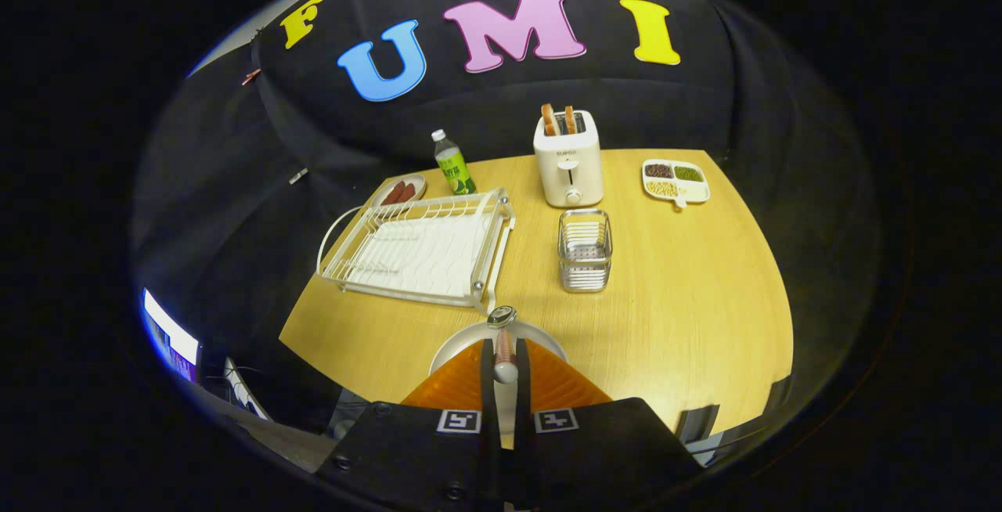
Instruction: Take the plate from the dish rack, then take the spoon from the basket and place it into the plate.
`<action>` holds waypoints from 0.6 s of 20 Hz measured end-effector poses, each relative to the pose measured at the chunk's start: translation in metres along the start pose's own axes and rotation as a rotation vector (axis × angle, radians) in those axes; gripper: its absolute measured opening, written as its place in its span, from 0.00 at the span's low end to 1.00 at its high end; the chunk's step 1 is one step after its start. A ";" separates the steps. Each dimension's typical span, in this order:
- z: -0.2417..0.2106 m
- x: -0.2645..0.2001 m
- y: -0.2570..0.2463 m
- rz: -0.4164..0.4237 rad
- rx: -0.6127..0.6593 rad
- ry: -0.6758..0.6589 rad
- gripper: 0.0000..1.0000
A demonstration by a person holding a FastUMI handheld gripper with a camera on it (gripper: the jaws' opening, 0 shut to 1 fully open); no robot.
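Hand-held gripper is closed narrow on the spoon, both fingers pressing its handle. That spoon's long axis runs straight ahead along the fingers, its shiny bowl at the far end, handle pale and rounded. Directly below and just ahead lies the plate, white and round, on the near part of the table. My guess: only a lowering and release remain. Rack and basket stand farther off.

one dish rack | one basket | one toaster, two toast slices | one bottle | one spoon | one plate
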State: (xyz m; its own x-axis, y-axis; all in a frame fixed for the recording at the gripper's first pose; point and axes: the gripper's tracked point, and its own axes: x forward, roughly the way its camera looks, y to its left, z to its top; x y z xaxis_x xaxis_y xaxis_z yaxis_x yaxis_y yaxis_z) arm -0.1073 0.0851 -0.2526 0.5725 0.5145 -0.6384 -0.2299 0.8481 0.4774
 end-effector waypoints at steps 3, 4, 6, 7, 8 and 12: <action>-0.030 0.016 -0.002 -0.010 -0.004 0.062 0.10; -0.037 0.021 0.000 -0.008 0.002 0.073 0.10; -0.045 0.030 0.002 -0.003 0.013 0.084 0.10; -0.047 0.034 0.002 -0.003 0.012 0.089 0.10; -0.049 0.038 0.003 -0.004 0.010 0.092 0.10; -0.051 0.046 0.008 0.018 0.024 0.086 0.10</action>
State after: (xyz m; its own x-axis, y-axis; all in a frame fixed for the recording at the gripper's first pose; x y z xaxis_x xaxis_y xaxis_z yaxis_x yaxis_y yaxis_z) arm -0.1229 0.1217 -0.3091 0.4988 0.5392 -0.6786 -0.2197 0.8360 0.5028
